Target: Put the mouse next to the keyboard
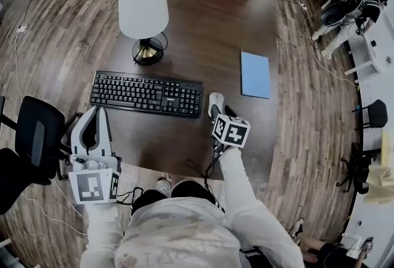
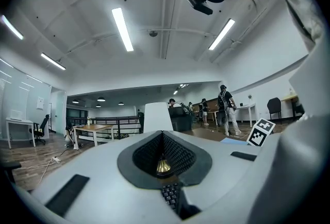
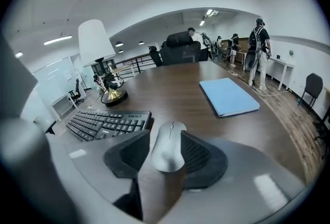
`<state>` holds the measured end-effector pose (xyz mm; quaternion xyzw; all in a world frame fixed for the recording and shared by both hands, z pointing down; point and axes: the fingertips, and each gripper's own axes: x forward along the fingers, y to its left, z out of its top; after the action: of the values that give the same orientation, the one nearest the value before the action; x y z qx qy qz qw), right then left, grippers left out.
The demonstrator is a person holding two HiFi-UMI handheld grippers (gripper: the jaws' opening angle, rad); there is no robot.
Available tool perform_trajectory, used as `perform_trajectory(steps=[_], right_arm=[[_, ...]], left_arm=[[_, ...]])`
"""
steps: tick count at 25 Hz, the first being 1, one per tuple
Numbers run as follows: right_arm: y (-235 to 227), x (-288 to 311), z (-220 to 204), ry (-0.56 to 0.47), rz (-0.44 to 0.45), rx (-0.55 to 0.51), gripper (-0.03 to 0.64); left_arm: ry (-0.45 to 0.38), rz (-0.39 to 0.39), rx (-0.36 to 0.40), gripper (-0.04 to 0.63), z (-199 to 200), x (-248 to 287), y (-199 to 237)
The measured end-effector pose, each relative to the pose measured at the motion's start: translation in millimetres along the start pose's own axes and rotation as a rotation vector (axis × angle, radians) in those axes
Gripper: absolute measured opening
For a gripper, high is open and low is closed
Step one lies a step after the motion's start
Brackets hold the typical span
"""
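— Status of left tongs [image 1: 96,111]?
— Shut, tips together, nothing gripped; near the front left corner of the keyboard [image 1: 146,93], not touching.
— And right tongs [image 3: 166,140]?
— Partly open, tilted down over the mouse [image 1: 215,103]; pads flanking both sides, not pinching.
— Mouse position?
— Flat on the table [image 1: 209,32], just beside the keyboard's right end, left of the blue folder [image 1: 255,74].
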<state>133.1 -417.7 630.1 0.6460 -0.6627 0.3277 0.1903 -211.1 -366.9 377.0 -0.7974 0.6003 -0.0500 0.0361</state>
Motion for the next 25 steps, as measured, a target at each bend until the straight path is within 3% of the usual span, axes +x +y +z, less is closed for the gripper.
perform_trajectory(steps=[4,5,18,25], right_arm=[[5,-31,5,-0.065,0.000,-0.030,0.028],[7,-38,7,-0.083,0.009,-0.032,0.009],[48,-131,25,-0.307,0.149,-0.067,0.009],[66,-178,29,-0.399,0.175,-0.151,0.009]], left_arm=[[-0.018,-0.022,0.004,0.005,8,-8,-10],[-0.023,-0.026,0.005,0.005,9,-10,-12],[-0.077,-0.056,0.011,0.005,29,-54,-27],[-0.099,-0.068,0.013,0.005,39,-77,-35]])
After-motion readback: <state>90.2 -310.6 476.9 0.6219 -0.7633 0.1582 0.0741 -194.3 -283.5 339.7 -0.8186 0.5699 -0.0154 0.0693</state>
